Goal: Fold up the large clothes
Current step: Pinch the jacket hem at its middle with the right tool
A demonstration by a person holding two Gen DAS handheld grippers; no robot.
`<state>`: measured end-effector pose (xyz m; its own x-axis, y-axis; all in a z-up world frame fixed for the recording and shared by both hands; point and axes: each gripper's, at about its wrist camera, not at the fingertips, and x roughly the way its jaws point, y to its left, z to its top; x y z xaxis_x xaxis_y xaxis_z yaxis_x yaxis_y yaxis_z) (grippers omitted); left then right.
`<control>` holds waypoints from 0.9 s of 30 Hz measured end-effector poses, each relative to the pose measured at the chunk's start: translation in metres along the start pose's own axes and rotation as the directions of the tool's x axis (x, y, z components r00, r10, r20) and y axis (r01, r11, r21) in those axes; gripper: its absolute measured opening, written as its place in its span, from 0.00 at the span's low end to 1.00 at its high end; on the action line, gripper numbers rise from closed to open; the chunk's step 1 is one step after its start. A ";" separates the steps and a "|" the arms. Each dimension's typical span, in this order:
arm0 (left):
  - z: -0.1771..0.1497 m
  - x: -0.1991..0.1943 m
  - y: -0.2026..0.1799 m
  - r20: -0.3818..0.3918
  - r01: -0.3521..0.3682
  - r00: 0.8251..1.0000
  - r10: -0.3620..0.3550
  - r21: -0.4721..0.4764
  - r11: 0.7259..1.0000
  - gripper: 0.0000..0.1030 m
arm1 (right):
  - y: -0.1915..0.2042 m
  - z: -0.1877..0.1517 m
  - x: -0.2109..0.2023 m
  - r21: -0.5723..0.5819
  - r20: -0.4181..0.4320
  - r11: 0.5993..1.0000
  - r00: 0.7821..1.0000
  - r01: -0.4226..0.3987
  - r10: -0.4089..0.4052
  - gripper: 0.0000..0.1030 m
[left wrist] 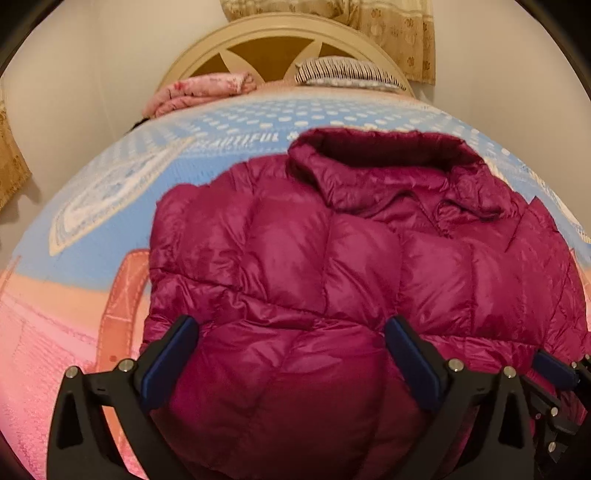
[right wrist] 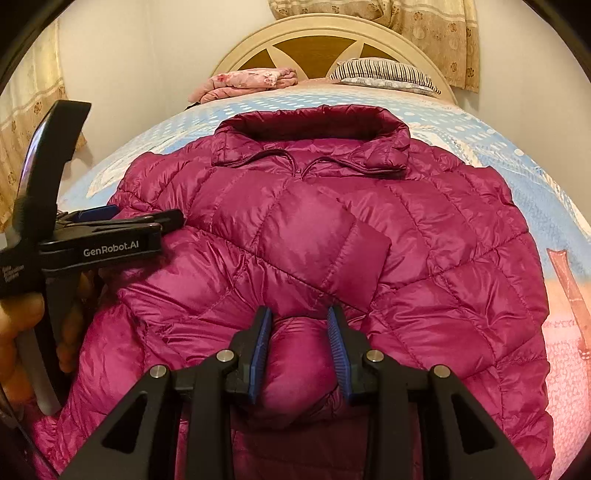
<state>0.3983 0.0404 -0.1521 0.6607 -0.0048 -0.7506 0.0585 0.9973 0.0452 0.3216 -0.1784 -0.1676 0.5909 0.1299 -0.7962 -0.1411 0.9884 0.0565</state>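
Note:
A magenta quilted puffer jacket (left wrist: 332, 258) lies on the bed, collar toward the headboard; it also fills the right wrist view (right wrist: 295, 229). Its sleeves are folded in across the chest. My left gripper (left wrist: 291, 354) is open wide, with puffy jacket fabric bulging between its blue pads. It also shows from the side in the right wrist view (right wrist: 147, 221), low over the jacket's left part. My right gripper (right wrist: 300, 347) is closed around a bulging fold of the jacket's lower part. Its tip shows in the left wrist view (left wrist: 554, 369).
The bed is covered by a blue, white and pink blanket (left wrist: 110, 229). A folded pink quilt (right wrist: 251, 83) and a striped pillow (right wrist: 384, 74) lie by the cream headboard (right wrist: 317, 33). Beige curtains (right wrist: 436, 33) hang behind.

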 end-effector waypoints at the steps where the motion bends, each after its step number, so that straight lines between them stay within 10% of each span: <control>1: 0.000 0.003 0.000 -0.012 0.002 1.000 -0.002 0.001 1.000 1.00 | 0.001 0.000 0.000 -0.004 0.000 1.000 1.000 0.005 -0.005 0.32; 14: -0.001 0.006 -0.011 -0.018 -0.040 0.999 0.041 0.028 0.999 1.00 | 0.006 0.033 -0.038 0.040 0.101 0.999 0.995 -0.019 0.015 0.32; 27: -0.005 0.002 -0.014 -0.004 -0.055 0.998 0.055 0.031 0.998 1.00 | 0.002 0.017 0.014 0.023 0.000 1.000 1.000 -0.021 0.021 0.33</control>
<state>0.3954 0.0270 -0.1574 0.6602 0.0508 -0.7493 0.0452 0.9932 0.1071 0.3429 -0.1732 -0.1689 0.5877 0.1504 -0.7950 -0.1352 0.9870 0.0867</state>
